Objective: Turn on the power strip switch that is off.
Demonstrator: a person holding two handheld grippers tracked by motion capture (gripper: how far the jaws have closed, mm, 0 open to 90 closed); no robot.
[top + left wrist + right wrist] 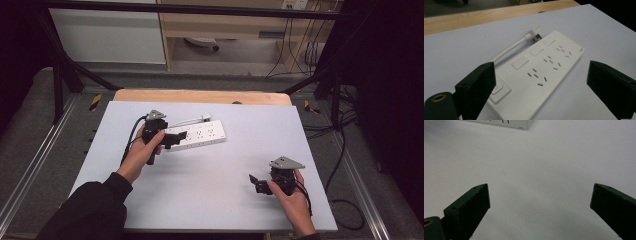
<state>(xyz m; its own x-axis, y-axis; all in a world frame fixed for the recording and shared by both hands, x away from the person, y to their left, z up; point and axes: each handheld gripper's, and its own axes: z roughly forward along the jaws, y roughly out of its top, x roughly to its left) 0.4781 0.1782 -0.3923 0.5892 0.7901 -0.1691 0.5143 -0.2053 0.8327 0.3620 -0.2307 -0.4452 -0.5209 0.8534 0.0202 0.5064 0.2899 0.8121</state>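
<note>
A white power strip (200,135) lies flat near the middle of the white table, its short white cable and plug (202,118) curled behind it. In the left gripper view the power strip (541,72) shows several sockets, a switch at its near end, and the plug (535,35) beyond. My left gripper (176,139) hovers at the strip's left end, jaws open and straddling that end without touching. My right gripper (255,182) is near the table's front right, open, over bare table. In the right gripper view a corner of the strip (520,123) is far ahead.
The white table top (215,170) rests on a wooden board (200,96) showing at the far edge. Black frame legs stand at both back corners. Cables lie on the floor at the right. A wooden shelf unit is behind.
</note>
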